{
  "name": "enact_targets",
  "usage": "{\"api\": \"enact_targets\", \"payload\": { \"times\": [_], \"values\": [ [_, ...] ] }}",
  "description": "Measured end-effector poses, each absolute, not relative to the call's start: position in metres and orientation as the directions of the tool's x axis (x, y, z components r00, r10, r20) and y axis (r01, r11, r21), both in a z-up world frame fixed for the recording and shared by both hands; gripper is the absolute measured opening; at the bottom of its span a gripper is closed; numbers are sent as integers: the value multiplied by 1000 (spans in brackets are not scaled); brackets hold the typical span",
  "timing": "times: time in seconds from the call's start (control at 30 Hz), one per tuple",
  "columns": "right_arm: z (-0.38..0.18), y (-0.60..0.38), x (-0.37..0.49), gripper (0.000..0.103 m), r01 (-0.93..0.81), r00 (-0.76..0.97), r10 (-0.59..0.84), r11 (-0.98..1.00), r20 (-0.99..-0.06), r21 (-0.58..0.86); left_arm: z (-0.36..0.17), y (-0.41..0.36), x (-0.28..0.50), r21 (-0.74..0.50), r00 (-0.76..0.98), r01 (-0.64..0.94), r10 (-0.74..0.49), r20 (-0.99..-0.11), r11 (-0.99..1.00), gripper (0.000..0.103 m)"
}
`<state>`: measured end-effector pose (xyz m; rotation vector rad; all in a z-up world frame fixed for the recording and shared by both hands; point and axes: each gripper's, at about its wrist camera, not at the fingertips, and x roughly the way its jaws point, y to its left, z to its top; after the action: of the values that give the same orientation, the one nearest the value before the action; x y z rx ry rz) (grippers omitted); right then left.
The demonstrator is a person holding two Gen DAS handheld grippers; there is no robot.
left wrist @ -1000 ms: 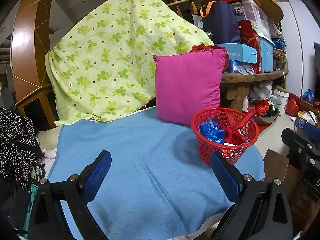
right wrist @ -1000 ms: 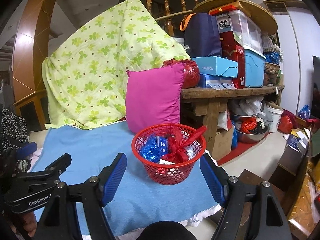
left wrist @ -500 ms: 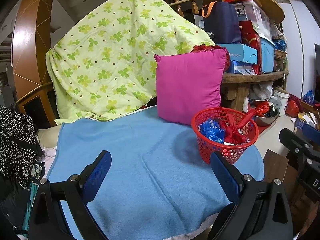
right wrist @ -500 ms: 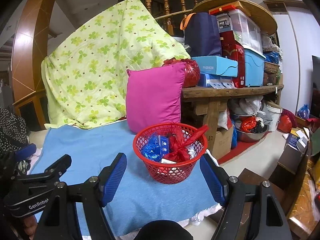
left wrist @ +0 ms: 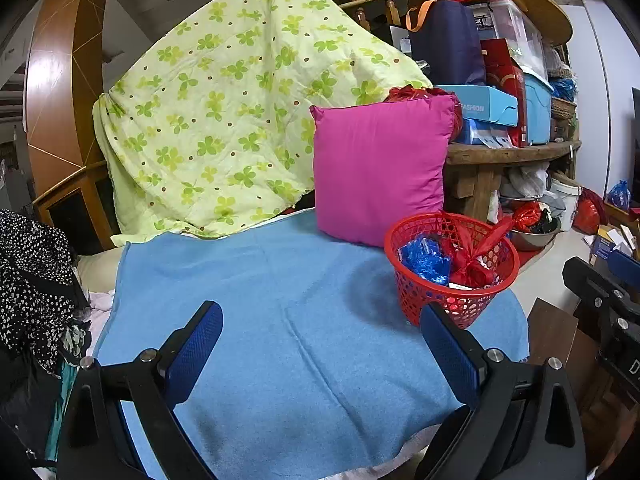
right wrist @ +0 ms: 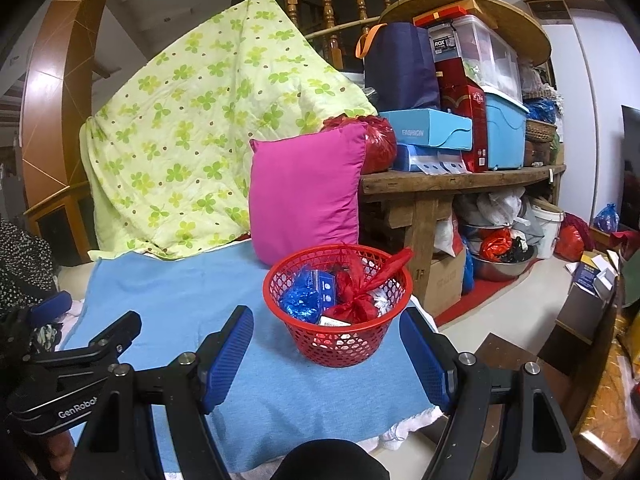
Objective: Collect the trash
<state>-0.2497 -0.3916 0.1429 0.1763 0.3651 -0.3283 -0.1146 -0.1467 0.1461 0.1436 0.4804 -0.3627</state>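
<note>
A red mesh basket (left wrist: 424, 300) (right wrist: 344, 344) stands on the right part of a blue towel (left wrist: 280, 332) (right wrist: 168, 304). Inside it lie a crumpled blue foil wrapper (left wrist: 426, 260) (right wrist: 300, 304), a knotted red plastic bag (left wrist: 476, 264) (right wrist: 360, 300) and a small blue box (right wrist: 325, 285). My left gripper (left wrist: 320, 332) is open over the towel's near part, left of the basket, with nothing between its blue pads. My right gripper (right wrist: 326, 340) is open too, just in front of the basket, holding nothing.
A magenta pillow (left wrist: 380, 172) (right wrist: 304, 196) leans behind the basket, beside a green flowered quilt (left wrist: 240, 120). A wooden bench (right wrist: 460, 180) stacked with boxes stands at right, with bags and a metal bowl (right wrist: 504, 264) beneath. Black spotted cloth (left wrist: 32, 280) lies at left.
</note>
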Motion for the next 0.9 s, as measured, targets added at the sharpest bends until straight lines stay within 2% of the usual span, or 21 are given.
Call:
{"api": "enact_targets", "payload": {
  "times": [0.9],
  "values": [
    [149, -391, -251, 80, 344, 887, -283, 932, -365, 113, 153, -150, -118, 64, 827, 381, -309, -470, 922, 99]
  ]
}}
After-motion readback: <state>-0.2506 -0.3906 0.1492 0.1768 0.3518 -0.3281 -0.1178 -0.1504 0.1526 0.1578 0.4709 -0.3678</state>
